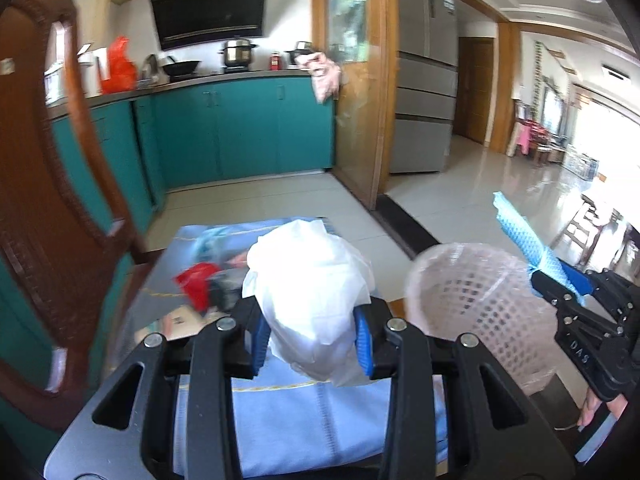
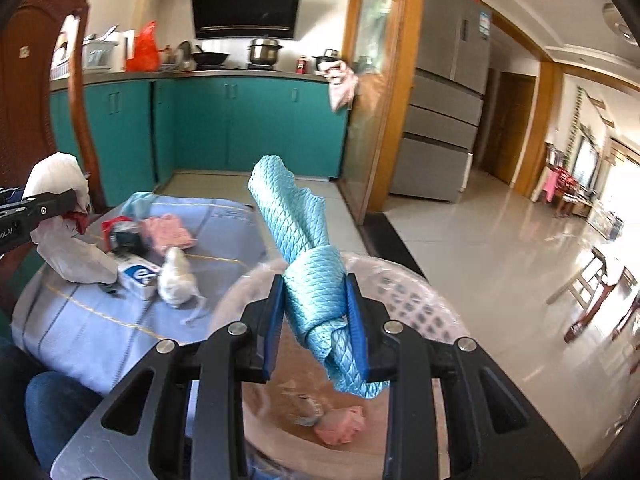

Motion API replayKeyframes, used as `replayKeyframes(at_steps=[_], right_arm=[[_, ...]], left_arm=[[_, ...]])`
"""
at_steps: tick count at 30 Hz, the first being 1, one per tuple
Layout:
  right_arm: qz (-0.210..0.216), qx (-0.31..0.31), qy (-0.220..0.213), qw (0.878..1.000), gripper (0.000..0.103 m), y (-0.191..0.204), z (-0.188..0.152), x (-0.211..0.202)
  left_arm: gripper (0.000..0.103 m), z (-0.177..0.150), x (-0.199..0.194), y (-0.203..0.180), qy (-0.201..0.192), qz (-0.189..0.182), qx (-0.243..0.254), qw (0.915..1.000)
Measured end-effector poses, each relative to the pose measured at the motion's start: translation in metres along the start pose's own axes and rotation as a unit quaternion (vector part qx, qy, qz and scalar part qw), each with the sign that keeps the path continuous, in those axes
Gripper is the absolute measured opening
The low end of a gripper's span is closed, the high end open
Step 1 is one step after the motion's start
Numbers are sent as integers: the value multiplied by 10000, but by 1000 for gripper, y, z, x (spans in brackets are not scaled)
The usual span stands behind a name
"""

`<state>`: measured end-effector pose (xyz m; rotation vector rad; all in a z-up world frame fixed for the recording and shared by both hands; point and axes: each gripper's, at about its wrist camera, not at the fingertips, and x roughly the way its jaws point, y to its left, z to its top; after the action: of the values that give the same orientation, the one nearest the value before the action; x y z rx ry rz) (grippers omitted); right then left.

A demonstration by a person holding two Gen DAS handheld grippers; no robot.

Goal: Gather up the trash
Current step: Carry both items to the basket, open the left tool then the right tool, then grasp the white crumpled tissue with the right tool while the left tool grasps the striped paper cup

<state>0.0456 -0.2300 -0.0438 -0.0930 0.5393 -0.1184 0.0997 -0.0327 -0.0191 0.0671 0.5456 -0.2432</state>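
Blue quilted cloth (image 2: 316,280), white tissue (image 1: 308,292), pink basket (image 1: 472,292).

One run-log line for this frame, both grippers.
left gripper: shut on white tissue | right gripper: shut on blue cloth, above basket

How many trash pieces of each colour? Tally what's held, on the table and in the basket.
White: 2, the tissue in the left gripper and a wad on the table
Blue: 1, the cloth in the right gripper
Pink: 2, a pad on the table and a lump in the basket
Red: 1, a wrapper on the table
Total: 6
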Motion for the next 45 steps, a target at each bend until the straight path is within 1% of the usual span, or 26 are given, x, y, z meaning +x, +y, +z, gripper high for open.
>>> replayKeyframes(at_steps=[4, 8, 11, 14, 18, 20, 21, 22, 23, 24, 25, 28, 30, 31, 32, 33, 34, 35, 37, 40, 41, 42, 43, 45], right_arm=[[-179, 184, 31, 9997, 30, -25, -6, -1], [-290, 335, 74, 9990, 30, -46, -14, -3], [-364, 427, 118, 9984, 30, -60, -20, -4], [-404, 616, 147, 9972, 30, -76, -26, -4], [-425, 744, 204, 9961, 30, -88, -31, -1], [-431, 778, 219, 9958, 30, -91, -32, 1], [-428, 801, 225, 9956, 30, -92, -33, 2], [-427, 820, 231, 9954, 30, -92, -33, 3], [-421, 834, 237, 9953, 30, -93, -34, 4], [-405, 852, 249, 9952, 30, -94, -34, 5], [-384, 869, 264, 9951, 30, -94, -33, 7], [-318, 880, 280, 9952, 31, -91, -29, 11], [-251, 829, 316, 9957, 35, -88, -27, 16], [-223, 789, 350, 9960, 44, -84, -27, 18], [-217, 752, 371, 9962, 57, -79, -26, 21], [-214, 725, 367, 9965, 63, -78, -26, 21], [-178, 681, 347, 9969, 67, -73, -25, 21], [-91, 614, 331, 9975, 67, -66, -23, 22], [102, 496, 306, 9982, 67, -54, -21, 24], [663, 309, 269, 9970, 67, -28, -12, 30], [967, 254, 266, 9946, 67, -17, -9, 32], [1337, 229, 273, 9904, 67, -6, -4, 38], [1677, 174, 285, 9853, 67, 11, 1, 46], [1990, -99, 336, 9794, 67, 43, 10, 62]], left_arm=[[36, 7, 16, -36, 66, -402, 179, 9990], [36, 13, 35, -73, 179, -807, 327, 9960], [36, 13, 45, -95, 212, -969, 434, 9941], [36, 11, 61, -116, 381, -1112, 526, 9917], [36, 5, 76, -130, 563, -1271, 603, 9885], [37, 3, 82, -137, 641, -1352, 627, 9868], [39, 2, 87, -141, 689, -1428, 640, 9853], [49, 2, 89, -142, 696, -1462, 646, 9847], [69, 2, 91, -143, 704, -1508, 664, 9838], [78, 2, 92, -142, 652, -1478, 651, 9847], [85, 2, 92, -141, 574, -1397, 629, 9865], [86, 2, 94, -132, 571, -1206, 591, 9893], [88, 1, 94, -117, 566, -937, 480, 9928], [88, 1, 93, -110, 558, -842, 436, 9939], [88, 0, 92, -101, 548, -726, 384, 9951], [88, -1, 91, -88, 528, -517, 320, 9968], [88, -3, 88, -80, 522, -364, 282, 9976], [88, -4, 87, -64, 528, -86, 225, 9983], [88, -5, 84, -36, 525, 299, 123, 9981], [88, -7, 80, 18, 581, 954, -125, 9937], [88, -7, 79, 33, 613, 1097, -216, 9918], [88, -10, 77, 53, 674, 1263, -353, 9891], [88, -10, 76, 66, 714, 1347, -439, 9873], [88, -16, 73, 94, 813, 1548, -657, 9824]])
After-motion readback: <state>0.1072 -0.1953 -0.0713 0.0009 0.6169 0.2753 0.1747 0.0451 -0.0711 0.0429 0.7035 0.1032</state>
